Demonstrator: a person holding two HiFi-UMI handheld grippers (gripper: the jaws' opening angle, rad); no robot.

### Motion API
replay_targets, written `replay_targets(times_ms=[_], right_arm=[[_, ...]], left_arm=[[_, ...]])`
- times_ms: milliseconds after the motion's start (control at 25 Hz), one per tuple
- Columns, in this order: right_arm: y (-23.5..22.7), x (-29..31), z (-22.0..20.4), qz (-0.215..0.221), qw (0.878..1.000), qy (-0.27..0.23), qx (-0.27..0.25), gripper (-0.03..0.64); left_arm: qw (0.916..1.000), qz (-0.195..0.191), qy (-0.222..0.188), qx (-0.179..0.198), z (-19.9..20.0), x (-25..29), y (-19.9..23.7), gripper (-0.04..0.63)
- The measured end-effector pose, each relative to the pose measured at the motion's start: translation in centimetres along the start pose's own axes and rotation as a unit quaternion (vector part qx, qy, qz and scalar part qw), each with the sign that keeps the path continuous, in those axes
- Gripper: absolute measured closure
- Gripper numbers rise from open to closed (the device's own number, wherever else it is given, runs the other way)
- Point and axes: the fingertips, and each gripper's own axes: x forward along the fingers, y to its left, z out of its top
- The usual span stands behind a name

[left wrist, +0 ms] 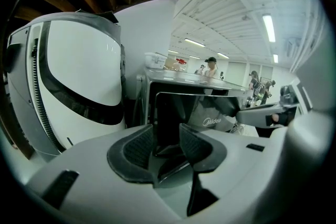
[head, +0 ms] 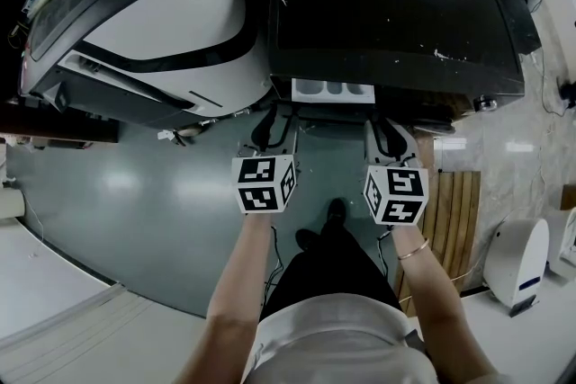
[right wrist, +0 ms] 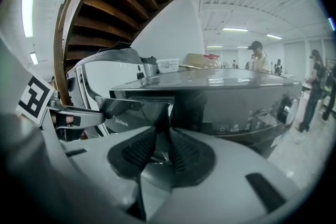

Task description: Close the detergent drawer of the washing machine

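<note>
The detergent drawer (head: pixel 333 90) stands pulled out of the dark washing machine (head: pixel 396 4), near the left end of its front edge, its pale compartments showing from above. Both tongs hang just short of it above the grey floor (head: pixel 135 193). The left tongs (left wrist: pixel 167 136) are wide apart and hold nothing, with the drawer's dark front panel beyond them. The right tongs (right wrist: pixel 163 136) stand narrowly apart, also empty, in line with that panel's right edge.
</note>
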Motion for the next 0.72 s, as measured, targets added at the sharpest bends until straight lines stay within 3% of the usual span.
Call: replay_targets(times_ms=[720], right_arm=[[-1.1,2.4,0.4,-0.013,1.0,0.021,0.004,0.529]], left_arm=[[0.9997,0.019,-0.003,-0.014,1.4,2.2,0.9,0.451]])
